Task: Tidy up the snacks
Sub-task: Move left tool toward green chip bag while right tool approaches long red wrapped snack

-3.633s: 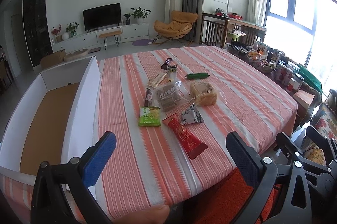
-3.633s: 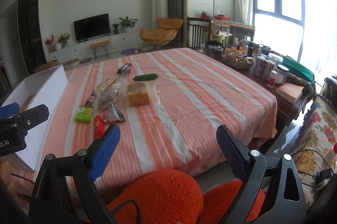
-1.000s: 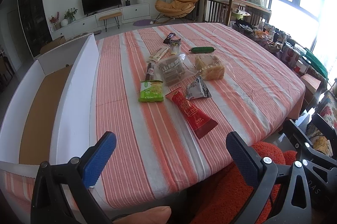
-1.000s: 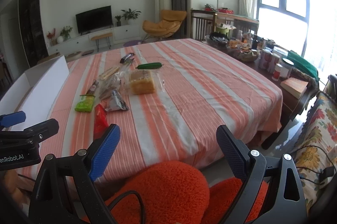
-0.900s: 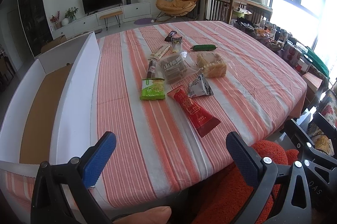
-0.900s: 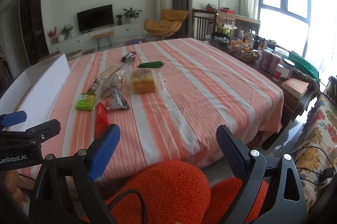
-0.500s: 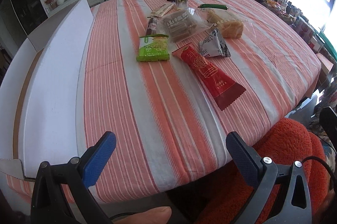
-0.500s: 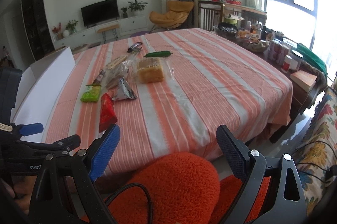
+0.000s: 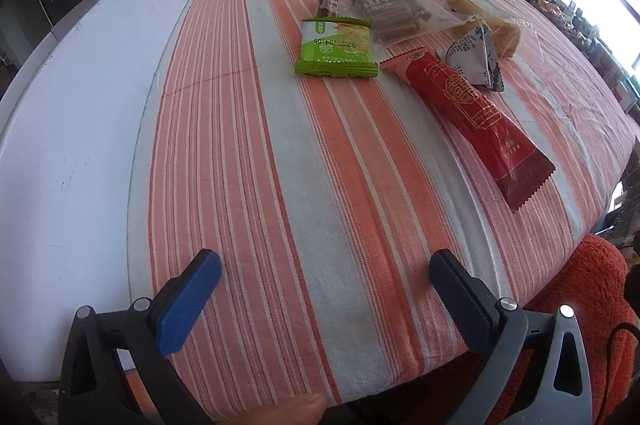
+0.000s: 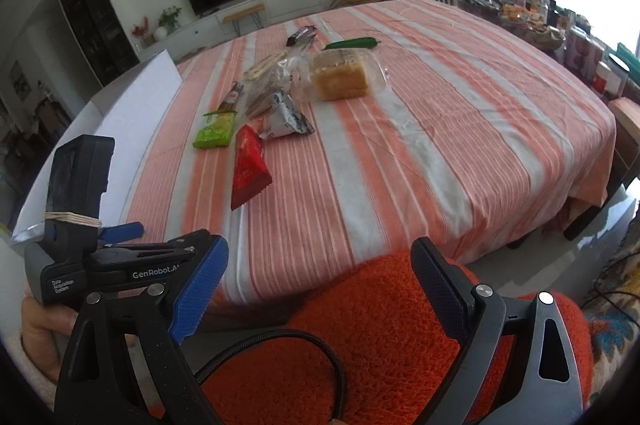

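Grippers first, left to right: your left gripper [image 9: 324, 277] hung low over the near edge of the striped tablecloth [image 9: 280, 145], its 2 fingers spread wide with nothing between them, and a fingertip [image 9: 288, 410] showed at the bottom of that view. From the right wrist view it sat at the lower left [image 10: 132, 245], level with the table edge, your hand [image 10: 44, 317] wrapped under its handle. Your right gripper [image 10: 320, 277] was held back from the table, above the orange fuzzy cushion [image 10: 360, 337], jaws likewise wide apart and empty.

Along the table's left side stood the white box [image 9: 80, 105], its flap against the cloth. The snacks lay in 1 cluster on the cloth, well ahead of both grippers: the green packet [image 9: 336, 51] nearest the box, the red packet [image 9: 468, 109] just right of it, the triangular silver pouch [image 9: 476, 59] touching the red packet's far end, the clear bag of brown bars [image 9: 392, 11] behind, and the bread bag [image 10: 340, 73] further right.

Compared with 0.5 s before, you had pushed the left gripper forward and down, so the snacks loomed larger; the right gripper had also edged closer. Every snack kept its place.
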### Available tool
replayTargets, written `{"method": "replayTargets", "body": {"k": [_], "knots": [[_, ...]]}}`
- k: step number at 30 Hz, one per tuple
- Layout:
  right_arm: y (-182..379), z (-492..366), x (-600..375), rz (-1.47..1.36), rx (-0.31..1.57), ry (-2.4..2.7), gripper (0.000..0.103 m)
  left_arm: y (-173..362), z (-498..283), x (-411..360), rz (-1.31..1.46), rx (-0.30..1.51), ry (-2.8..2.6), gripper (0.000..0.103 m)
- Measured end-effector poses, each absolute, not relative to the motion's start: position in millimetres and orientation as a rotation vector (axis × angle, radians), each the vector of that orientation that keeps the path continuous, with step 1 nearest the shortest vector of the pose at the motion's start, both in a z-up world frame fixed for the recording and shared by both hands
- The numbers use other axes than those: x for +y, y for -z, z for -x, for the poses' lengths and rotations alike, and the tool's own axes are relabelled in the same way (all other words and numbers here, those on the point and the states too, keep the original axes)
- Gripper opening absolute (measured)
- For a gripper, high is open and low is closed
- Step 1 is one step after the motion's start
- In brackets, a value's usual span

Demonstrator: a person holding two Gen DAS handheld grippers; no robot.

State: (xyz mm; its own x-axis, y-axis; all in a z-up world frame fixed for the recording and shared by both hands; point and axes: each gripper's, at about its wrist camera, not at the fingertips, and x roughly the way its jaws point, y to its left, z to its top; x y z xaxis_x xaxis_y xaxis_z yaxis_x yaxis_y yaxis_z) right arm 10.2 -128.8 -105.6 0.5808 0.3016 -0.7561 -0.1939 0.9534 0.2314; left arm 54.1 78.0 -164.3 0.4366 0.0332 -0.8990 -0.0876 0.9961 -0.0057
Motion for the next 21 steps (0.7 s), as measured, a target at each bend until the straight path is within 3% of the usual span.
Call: {"method": "replayTargets", "body": {"k": [12,15,18,20,21], "knots": [[139.2,-137.6,-50.1,-0.027,1.287,-0.507,0.091,162.9,-37.0,83.8,0.003,1.050,0.005,0.103],[147.0,-138.8,-29.1,0.103,1.288,-0.485,0.091,163.0,-31.6,87.4,-0.002,1.037,0.013,0.103],[147.9,-130.6,-12.0,0.238,1.237,-0.447,0.079,163.2,-31.0,87.1,0.001,1.031,0.007,0.103],[147.2,-124.6,-5.8,0.288,1.204,-0.426,0.067,162.7,-30.8,87.1,0.003,1.034,0.002,0.103],[145.9,-121.6,-5.0,0.285,1.191,-0.438,0.056,162.5,-30.6,87.1,0.003,1.033,0.002,0.103]]}}
